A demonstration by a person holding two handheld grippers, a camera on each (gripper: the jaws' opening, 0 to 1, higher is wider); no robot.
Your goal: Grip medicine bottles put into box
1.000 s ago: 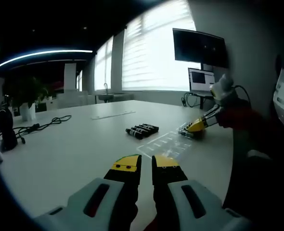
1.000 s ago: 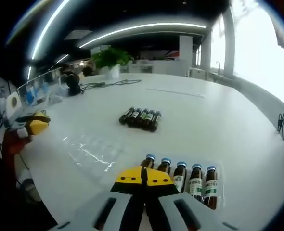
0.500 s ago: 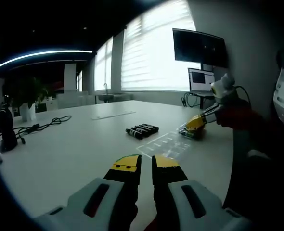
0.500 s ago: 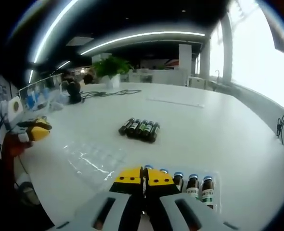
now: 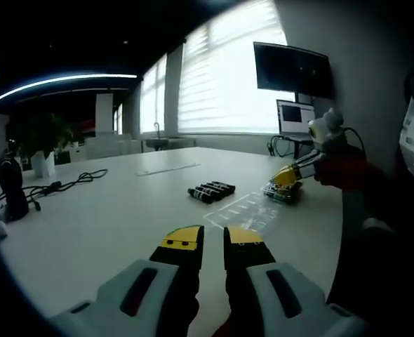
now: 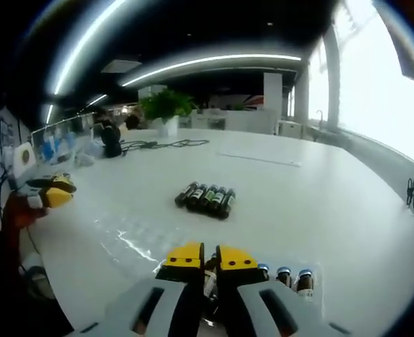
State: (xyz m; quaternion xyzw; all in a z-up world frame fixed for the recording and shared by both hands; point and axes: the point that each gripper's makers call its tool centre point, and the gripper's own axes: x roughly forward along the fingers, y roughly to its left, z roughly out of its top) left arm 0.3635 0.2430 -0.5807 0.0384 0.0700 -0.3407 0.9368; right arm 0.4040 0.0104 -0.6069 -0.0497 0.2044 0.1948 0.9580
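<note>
Dark bottles (image 6: 205, 198) lie in a row; others fill a clear box (image 6: 291, 276).

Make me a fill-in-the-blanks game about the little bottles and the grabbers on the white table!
1. The loose bottles in the middle of the table are lying ____.
2. The right gripper has yellow ____.
3. The bottles with blue caps stand in a ____ tray.

Missing words: down; tips; clear

Opposed low views over shared table (image 5: 109, 210), bottles (image 6: 207, 197)
</note>
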